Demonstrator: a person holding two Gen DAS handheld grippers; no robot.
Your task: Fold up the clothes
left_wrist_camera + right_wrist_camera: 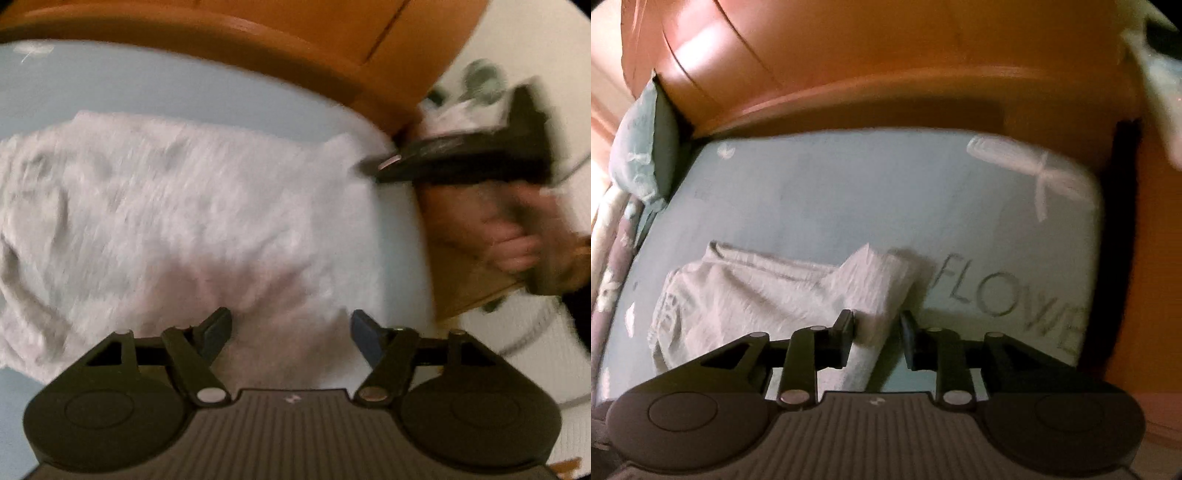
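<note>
A white crumpled garment (pixel 177 206) lies spread on the light blue bedsheet (pixel 147 85). My left gripper (pixel 291 326) hovers over the garment's near part, jaws open, with nothing pinched between the fingers. In the left wrist view my right gripper (pixel 384 166) sits at the garment's right edge, held by a person's hand (pixel 517 243). In the right wrist view a bunched fold of the garment (pixel 875 288) runs up between the right gripper (pixel 877 332) fingers, which are shut on it. The rest of the garment (pixel 738 295) lies to the left on the sheet (pixel 849 192).
An orange-brown wooden bed frame (pixel 923 74) borders the far side of the mattress. A pale green pillow (pixel 642 155) leans at the far left corner. The sheet carries grey lettering (pixel 1008 299) and a white flower print (pixel 1027 166). A brown box-like thing (pixel 465 280) stands beside the bed.
</note>
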